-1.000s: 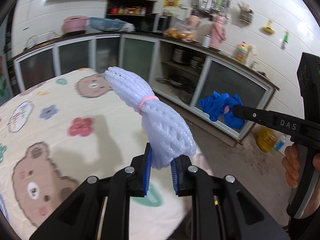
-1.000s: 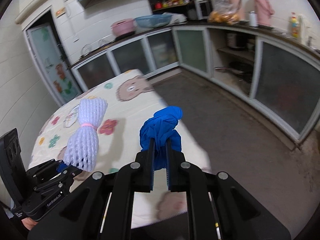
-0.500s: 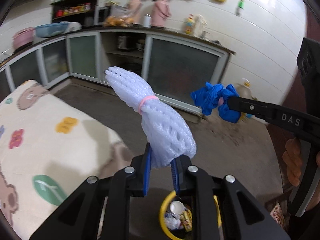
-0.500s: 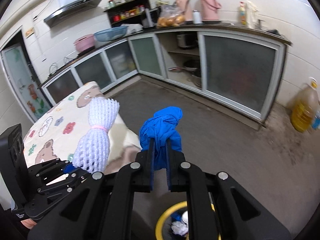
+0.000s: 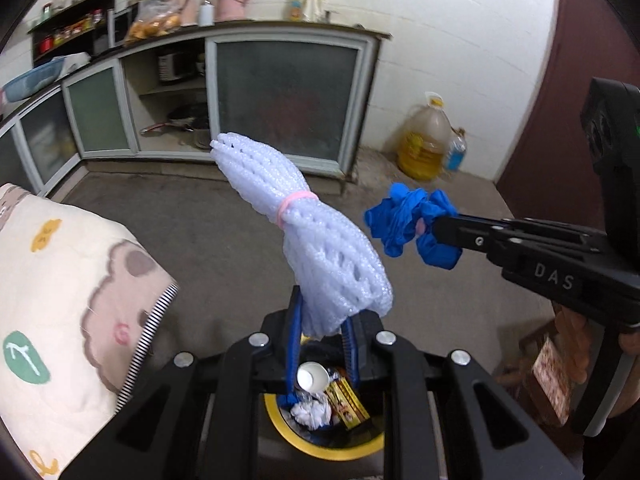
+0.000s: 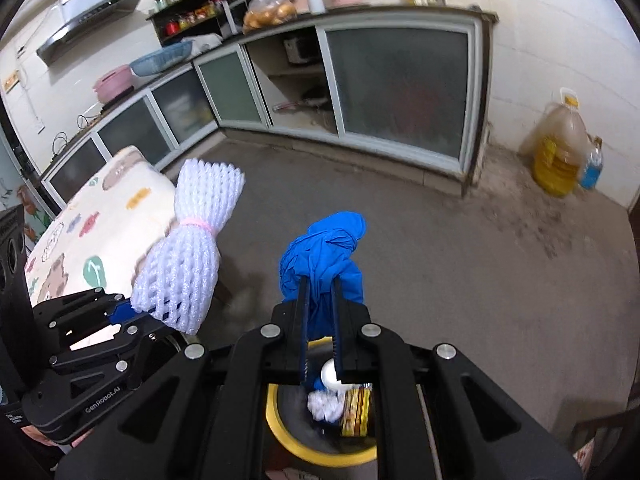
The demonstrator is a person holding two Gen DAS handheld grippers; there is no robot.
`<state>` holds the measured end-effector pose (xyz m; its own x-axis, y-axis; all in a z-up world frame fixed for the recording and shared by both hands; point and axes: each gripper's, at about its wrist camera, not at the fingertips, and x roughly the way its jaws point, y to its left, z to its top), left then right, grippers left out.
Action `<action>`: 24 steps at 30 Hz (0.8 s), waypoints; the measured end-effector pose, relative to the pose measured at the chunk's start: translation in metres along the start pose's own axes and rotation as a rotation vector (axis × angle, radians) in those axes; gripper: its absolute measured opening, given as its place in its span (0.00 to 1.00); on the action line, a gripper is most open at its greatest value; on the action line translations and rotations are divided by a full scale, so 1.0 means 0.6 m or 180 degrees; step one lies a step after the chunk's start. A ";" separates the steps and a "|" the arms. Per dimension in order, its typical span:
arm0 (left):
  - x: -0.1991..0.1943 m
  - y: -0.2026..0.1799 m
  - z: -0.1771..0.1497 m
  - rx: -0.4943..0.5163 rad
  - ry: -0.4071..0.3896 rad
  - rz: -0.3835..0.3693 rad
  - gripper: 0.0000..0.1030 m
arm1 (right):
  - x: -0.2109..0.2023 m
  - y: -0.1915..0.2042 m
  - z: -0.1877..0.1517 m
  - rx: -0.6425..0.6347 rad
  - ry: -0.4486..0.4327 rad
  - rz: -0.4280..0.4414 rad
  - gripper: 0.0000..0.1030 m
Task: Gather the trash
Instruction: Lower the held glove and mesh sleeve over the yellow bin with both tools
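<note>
My left gripper (image 5: 320,320) is shut on a white foam net bundle (image 5: 316,232) tied with a pink band; it also shows in the right wrist view (image 6: 188,256). My right gripper (image 6: 320,292) is shut on a crumpled blue glove (image 6: 324,252), also seen in the left wrist view (image 5: 412,224). Both are held above a yellow-rimmed trash bin (image 5: 320,444) on the floor, which holds crumpled paper, a cup and a wrapper. The bin shows in the right wrist view (image 6: 312,448) just below the fingers.
A table with a bear-print cloth (image 5: 60,300) stands to the left, also in the right wrist view (image 6: 100,216). Kitchen cabinets (image 6: 396,92) line the far wall. An oil jug (image 6: 560,152) and a blue bottle (image 6: 592,168) stand in the right corner. Grey floor lies between.
Both grippers have swung away from the table toward the floor, carrying the foam net and the glove. The yellow-rimmed bin has come into view beneath them.
</note>
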<state>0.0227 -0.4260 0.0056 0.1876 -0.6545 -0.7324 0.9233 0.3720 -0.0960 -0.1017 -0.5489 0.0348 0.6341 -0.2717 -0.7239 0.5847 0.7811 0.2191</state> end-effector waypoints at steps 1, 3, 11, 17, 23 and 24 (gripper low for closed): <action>0.005 -0.007 -0.008 0.0022 0.0027 -0.0006 0.16 | 0.002 -0.006 -0.009 0.0013 0.0030 -0.0005 0.08; 0.016 -0.018 -0.024 0.0063 0.0087 -0.0028 0.16 | 0.007 -0.013 -0.028 0.0015 0.0073 -0.0073 0.08; 0.065 -0.054 -0.076 0.0224 0.0350 -0.0063 0.16 | 0.046 -0.028 -0.090 0.0017 0.0282 -0.0263 0.08; 0.102 -0.058 -0.103 0.0234 0.0573 -0.0065 0.16 | 0.093 -0.039 -0.142 0.0070 0.0582 -0.0276 0.08; 0.135 -0.053 -0.133 0.0185 0.0857 -0.0074 0.16 | 0.132 -0.039 -0.184 0.0123 0.0856 -0.0253 0.08; 0.138 -0.054 -0.138 0.0181 0.0887 -0.0072 0.16 | 0.136 -0.039 -0.188 0.0119 0.0890 -0.0254 0.08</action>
<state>-0.0192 -0.4377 -0.1075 0.0745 -0.4532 -0.8883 0.9450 0.3166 -0.0822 -0.1208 -0.5260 -0.1035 0.4244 -0.1621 -0.8909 0.6487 0.7408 0.1743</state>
